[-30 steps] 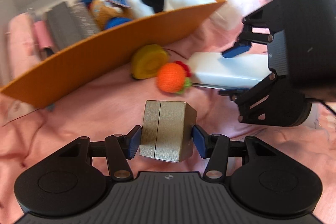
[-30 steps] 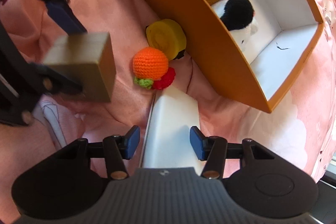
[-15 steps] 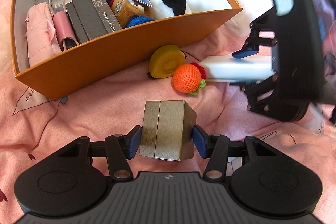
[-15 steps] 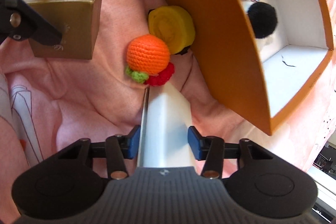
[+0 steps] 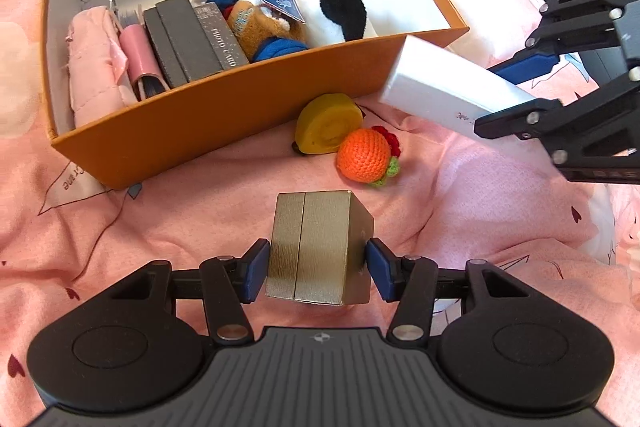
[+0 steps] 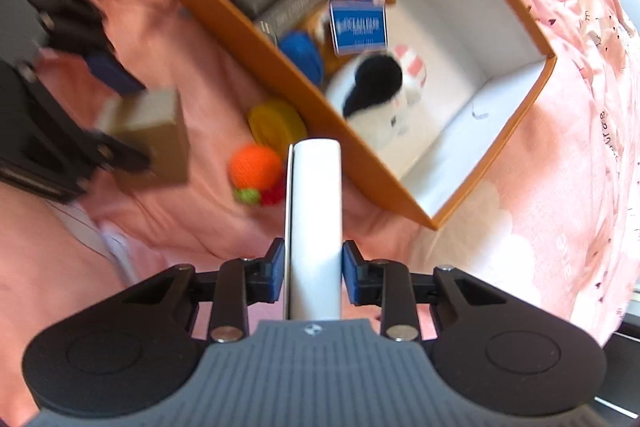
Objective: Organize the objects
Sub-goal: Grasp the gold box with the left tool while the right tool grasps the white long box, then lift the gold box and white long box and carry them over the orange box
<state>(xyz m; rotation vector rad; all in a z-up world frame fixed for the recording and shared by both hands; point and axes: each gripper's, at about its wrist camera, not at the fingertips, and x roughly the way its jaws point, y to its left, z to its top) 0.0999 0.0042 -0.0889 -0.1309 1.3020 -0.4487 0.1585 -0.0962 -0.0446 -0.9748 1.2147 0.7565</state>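
- Left wrist view: the left gripper [image 5: 318, 265] clamps a gold cardboard cube box [image 5: 318, 247] above the pink bedsheet [image 5: 120, 239], short of the orange open storage box [image 5: 224, 111].
- Right wrist view: the right gripper [image 6: 313, 275] grasps a long white flat box [image 6: 314, 211], its tip at the orange box's near wall.

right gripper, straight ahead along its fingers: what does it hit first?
Probably the orange box: the white box held in the right gripper leads, its tip at the box's near wall, about rim height. The view is blurred, so it could clear the rim.
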